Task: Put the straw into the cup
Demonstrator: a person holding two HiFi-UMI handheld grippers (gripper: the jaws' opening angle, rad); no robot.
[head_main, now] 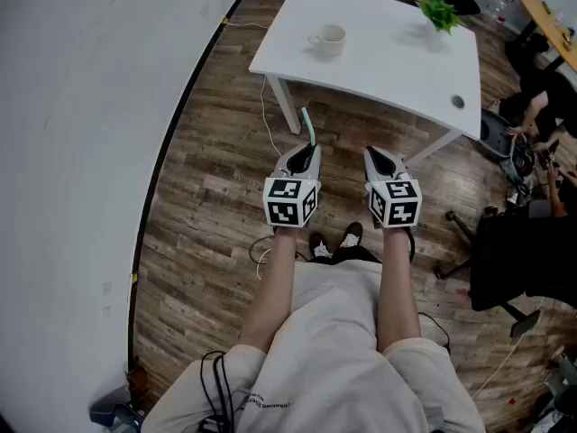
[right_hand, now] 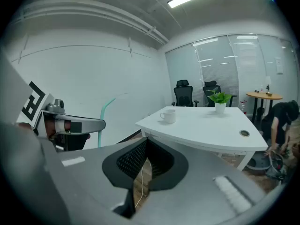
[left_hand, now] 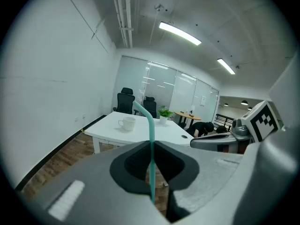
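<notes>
Carrying is the step in hand: the left gripper [head_main: 309, 152] is clamped on a thin teal plastic bendy straw [left_hand: 151, 139], which stands upright between its jaws, bent tip leaning left above them. The right gripper [head_main: 376, 156] has its jaws together with nothing between them. Both hang over the wood-plank floor [head_main: 207, 206], well apart from the white rectangular table [head_main: 397, 66]. The white ceramic handled cup [head_main: 329, 40] sits upright toward the table's left end, away from the small green potted plant [head_main: 439, 11] at its far right corner. To do this well, I judge: step to the near edge, hold the straw vertical, centre its lower end over the cup's mouth, then lower before releasing. 1 risk: nudging the light cup over.
</notes>
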